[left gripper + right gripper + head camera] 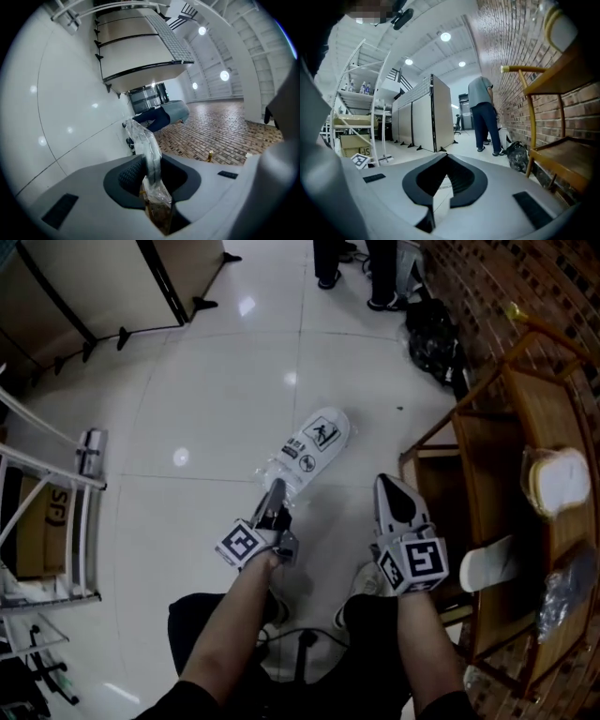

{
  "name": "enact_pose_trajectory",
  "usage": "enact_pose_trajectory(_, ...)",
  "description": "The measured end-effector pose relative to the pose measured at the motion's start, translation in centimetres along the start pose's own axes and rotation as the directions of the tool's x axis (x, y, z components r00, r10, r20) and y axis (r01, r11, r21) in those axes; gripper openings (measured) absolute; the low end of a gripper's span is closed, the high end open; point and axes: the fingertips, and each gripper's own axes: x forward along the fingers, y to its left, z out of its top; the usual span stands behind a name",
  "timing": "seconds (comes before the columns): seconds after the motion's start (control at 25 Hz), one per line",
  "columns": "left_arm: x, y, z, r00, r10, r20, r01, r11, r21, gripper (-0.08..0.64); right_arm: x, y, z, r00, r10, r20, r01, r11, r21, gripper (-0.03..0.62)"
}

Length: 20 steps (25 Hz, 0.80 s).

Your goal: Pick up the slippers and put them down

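Low over the floor, logged left gripper (275, 493) pinching bagged slippers (314, 442), right gripper (387, 487) tips together, empty.

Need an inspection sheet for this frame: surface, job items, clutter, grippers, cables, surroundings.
Surface: glossy white floor tiles with light glare.
Job's things: plastic-wrapped slipper pack, held by its wrap; loose white slipper lying on the wooden rack.
Clutter: black bag on the floor by the brick wall; wrapped bundle on the rack's upper shelf.
Grippers: left gripper shut on the pack's plastic; right gripper shut, nothing between its jaws.
Cables: thin dark line by the person's shoes, possibly a cable.
Surroundings: metal shelving at left; partition screens; people standing farther off.
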Motion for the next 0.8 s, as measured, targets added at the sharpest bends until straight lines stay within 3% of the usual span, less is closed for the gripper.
enact_pose_trajectory(0.08,-1.0,3.2,-2.4,0.997,0.072,-0.008,-0.073,0.997,-0.026,0.072,-0.4,0.6,-1.2,0.997,0.038,-0.064,-0.037,0.999,0.011,0.009)
enact_pose_trajectory(0.2,-2.4,5.9,-6.3,0.998,0.062,-0.016,-0.063,0.986,-0.154,0.072,-0.1,1.1,-3.4,0.988,0.072,-0.137,-0.069,0.997,0.025,0.009)
enact_pose_trajectory(0.24,-2.9,7.4,-7.3,0.995,0.094,-0.036,-0.098,0.984,-0.149,0.072,0.4,1.0,-4.6,0.984,0.073,-0.163,-0.070,0.997,0.026,0.009)
enact_pose_trajectory(0.36,-4.4,12.0,-8.8,0.966,0.235,-0.105,-0.240,0.970,-0.037,0.077,2.0,-0.2,-8.6,0.961,0.040,-0.274,-0.029,0.999,0.043,0.009)
enact_pose_trajectory(0.44,-5.1,13.8,-9.3,0.956,0.274,-0.108,-0.279,0.959,-0.036,0.080,2.4,-1.0,-10.7,0.943,0.023,-0.331,0.003,0.997,0.078,0.009)
enact_pose_trajectory(0.6,-6.6,17.2,-9.7,0.928,0.368,-0.051,-0.372,0.922,-0.110,0.080,2.3,-1.6,-11.2,0.938,0.026,-0.346,0.028,0.988,0.151,0.009)
enact_pose_trajectory(0.8,-7.9,20.5,-9.8,0.872,0.490,-0.009,-0.484,0.858,-0.174,0.080,2.5,-0.5,-11.4,0.933,0.077,-0.351,-0.027,0.989,0.145,0.009)
